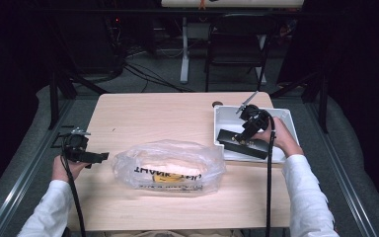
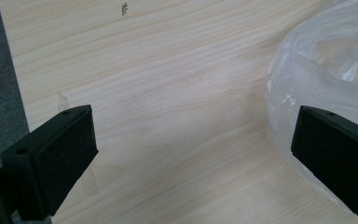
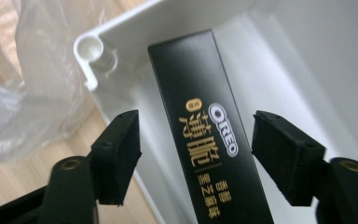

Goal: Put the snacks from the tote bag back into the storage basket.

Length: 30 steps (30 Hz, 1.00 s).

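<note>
While the right gripper (image 3: 196,156) straddles the black Oreo box (image 3: 200,116) in the white tray (image 1: 286,118), pads clear of its sides, nothing held | risk: closing off-centre tips box against tray wall | left gripper (image 2: 193,154) wide open, empty, beside plastic bag (image 1: 170,165) on table (image 1: 143,113); could snag film.

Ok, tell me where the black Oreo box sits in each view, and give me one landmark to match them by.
High view: the black Oreo box lies in the white tray at right, under the right gripper.
Left gripper view: not in it.
Right gripper view: the box runs up the middle between open jaws, not gripped.
Shared landmark: the clear plastic bag.
</note>
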Each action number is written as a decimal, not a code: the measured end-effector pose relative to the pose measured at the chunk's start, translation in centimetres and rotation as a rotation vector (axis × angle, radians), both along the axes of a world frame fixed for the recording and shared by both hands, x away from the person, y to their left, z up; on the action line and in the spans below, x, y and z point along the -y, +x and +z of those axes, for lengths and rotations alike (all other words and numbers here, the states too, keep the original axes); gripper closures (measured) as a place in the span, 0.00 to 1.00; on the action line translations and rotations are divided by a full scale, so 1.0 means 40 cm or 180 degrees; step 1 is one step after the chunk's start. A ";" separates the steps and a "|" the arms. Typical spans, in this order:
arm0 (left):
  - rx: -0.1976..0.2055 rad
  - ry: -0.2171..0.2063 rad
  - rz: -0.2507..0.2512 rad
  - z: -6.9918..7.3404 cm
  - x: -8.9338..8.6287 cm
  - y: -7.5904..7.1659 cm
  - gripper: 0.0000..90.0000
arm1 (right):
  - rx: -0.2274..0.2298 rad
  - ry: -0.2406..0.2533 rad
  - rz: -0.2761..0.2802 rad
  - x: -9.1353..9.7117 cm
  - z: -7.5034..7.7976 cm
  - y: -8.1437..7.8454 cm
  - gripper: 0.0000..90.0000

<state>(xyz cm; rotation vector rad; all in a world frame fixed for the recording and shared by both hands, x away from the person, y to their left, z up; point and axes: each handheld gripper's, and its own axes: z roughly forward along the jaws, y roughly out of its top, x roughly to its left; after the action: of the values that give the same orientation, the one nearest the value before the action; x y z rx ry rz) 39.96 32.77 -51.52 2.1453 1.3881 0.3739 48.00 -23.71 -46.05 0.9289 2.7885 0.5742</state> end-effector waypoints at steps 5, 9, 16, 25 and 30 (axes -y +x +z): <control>0.0004 0.0015 -0.0007 0.001 0.002 0.000 0.00 | 0.0028 0.0034 -0.0138 -0.023 -0.004 0.005 0.55; 0.0007 0.0003 0.0008 0.000 0.000 0.000 0.00 | 0.0173 0.0072 -0.0274 -0.033 -0.004 0.008 0.70; -0.0002 0.0023 -0.0006 -0.002 0.002 0.002 0.00 | 0.0285 0.0171 -0.0463 -0.049 -0.011 0.016 0.97; -0.0010 0.0022 -0.0002 -0.004 0.002 0.003 0.00 | 0.0345 0.0084 -0.0732 -0.076 -0.060 0.051 1.00; -0.0014 0.0024 -0.0008 -0.004 0.002 0.004 0.00 | 0.0309 0.0087 -0.0859 -0.076 -0.090 0.074 1.00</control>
<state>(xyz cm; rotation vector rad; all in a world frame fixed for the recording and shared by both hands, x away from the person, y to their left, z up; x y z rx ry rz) 40.11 32.67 -51.69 2.1550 1.3883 0.3741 50.96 -20.68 -49.67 1.2219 2.5186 0.5984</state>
